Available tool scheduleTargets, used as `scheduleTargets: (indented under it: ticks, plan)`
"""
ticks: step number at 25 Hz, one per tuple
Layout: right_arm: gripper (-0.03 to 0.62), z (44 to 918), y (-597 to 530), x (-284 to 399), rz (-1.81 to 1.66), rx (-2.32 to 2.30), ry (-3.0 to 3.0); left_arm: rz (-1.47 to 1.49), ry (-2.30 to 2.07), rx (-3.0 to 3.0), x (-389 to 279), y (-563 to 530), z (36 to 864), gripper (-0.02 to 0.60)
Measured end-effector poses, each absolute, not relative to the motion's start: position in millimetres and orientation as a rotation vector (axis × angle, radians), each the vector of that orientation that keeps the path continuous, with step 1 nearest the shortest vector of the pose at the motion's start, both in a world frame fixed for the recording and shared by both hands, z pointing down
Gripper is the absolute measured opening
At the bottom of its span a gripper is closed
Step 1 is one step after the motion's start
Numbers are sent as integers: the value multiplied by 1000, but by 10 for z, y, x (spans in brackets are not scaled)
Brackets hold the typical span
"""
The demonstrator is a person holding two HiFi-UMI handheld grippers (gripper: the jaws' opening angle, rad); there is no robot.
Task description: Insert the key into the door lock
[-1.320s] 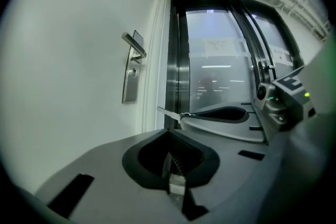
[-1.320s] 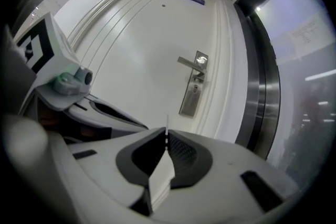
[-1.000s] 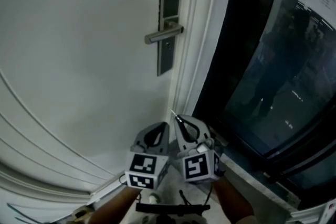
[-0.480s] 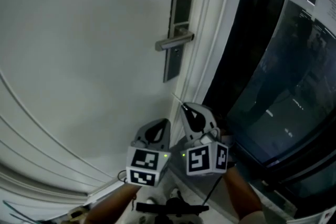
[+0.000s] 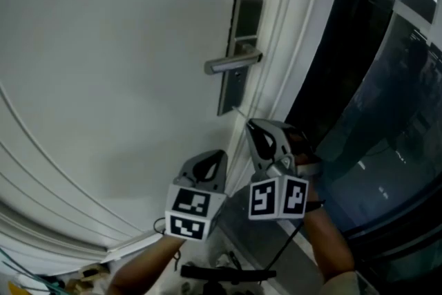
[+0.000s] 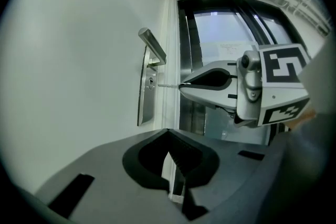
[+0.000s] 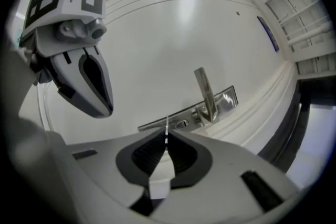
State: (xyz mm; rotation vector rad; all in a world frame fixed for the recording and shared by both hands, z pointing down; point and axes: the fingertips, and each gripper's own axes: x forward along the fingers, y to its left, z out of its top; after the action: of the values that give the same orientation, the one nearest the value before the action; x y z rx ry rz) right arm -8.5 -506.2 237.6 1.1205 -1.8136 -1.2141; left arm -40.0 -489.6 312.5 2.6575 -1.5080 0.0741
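Protruding slim silver key [image 7: 167, 123], pinched edge-on, right tool [image 7: 166, 139]

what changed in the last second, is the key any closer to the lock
The right gripper moved up and forward, bringing the key from well below the lock to just short of its keyhole; it does not look inserted yet. Unchanged: its grip on the key, the left gripper hanging back shut and empty, the handle.

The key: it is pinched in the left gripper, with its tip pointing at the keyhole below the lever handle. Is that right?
Not quite: the right gripper pinches the key, as the right gripper view shows. Its tip does point at the keyhole below the lever handle.
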Motion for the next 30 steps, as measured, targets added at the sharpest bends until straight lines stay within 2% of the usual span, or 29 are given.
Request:
scheduleTargets:
  ticks: [12,30]
  plan:
    - [18,2104,-5490,7,-1449,1028,-1536,70,-1602,2606,-353,-5082,3084,3]
    - [18,2084,-5846,5,-1495,978,-1435,67,-1664,2562,-400,-5204,3102,3]
